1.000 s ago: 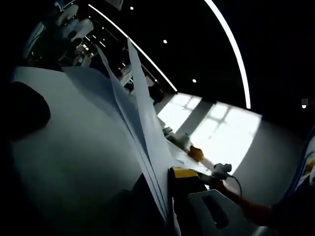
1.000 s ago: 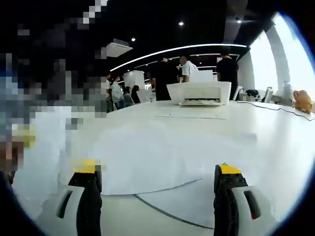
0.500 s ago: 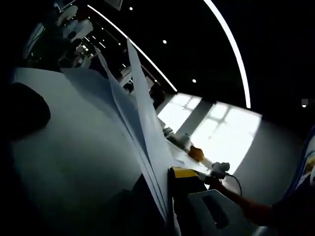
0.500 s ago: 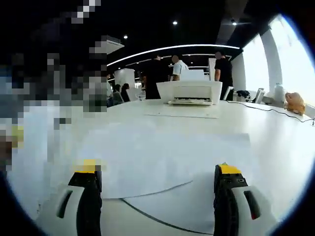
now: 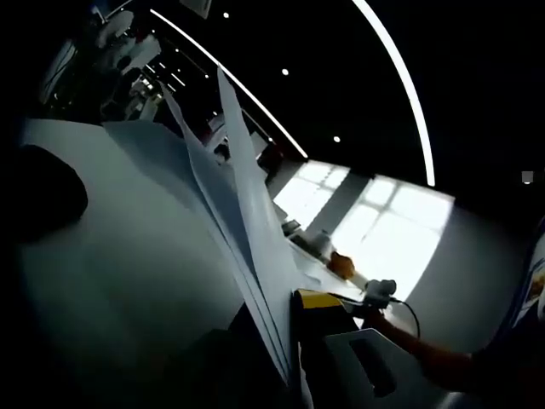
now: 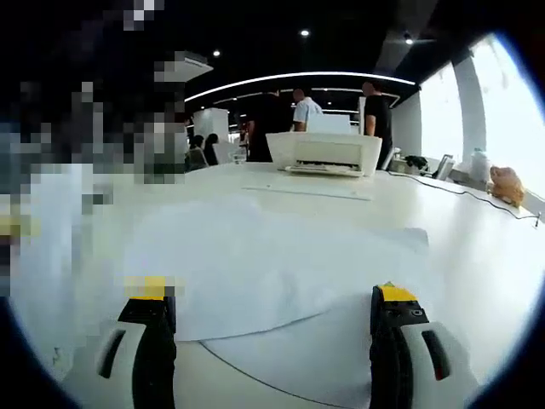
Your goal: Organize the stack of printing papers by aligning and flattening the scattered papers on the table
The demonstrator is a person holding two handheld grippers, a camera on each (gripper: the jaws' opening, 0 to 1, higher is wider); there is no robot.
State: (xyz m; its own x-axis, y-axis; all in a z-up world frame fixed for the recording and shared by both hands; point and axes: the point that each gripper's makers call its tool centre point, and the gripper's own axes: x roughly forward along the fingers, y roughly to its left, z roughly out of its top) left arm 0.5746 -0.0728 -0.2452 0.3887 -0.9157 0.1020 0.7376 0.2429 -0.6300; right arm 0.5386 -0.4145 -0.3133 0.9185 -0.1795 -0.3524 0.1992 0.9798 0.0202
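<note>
On my left tongs (image 5: 289, 341) I have several sheets of paper (image 5: 234, 213) clamped between the jaws; the sheets stand up edge-on and fan apart toward their far ends, with a broad pale sheet spreading off to one side. Past the yellow tip of the jaw I see a hand (image 5: 379, 319) holding a small white device with a cable. My right tongs (image 6: 271, 341) stand wide apart, empty, hovering low over the table (image 6: 477, 247). Loose sheets (image 6: 272, 264) lie flat on the table straight ahead of those jaws, overlapping and out of line with each other, one curved edge just in front of the tips. Beyond the loose sheets a white printer (image 6: 328, 153) sits on the table with one more sheet (image 6: 306, 191) lying just before it, and people stand behind the printer. Compared with a second ago, the right view has dipped a little toward the table, so the printer sits higher in it; the grip on the held sheets looks unchanged.
</note>
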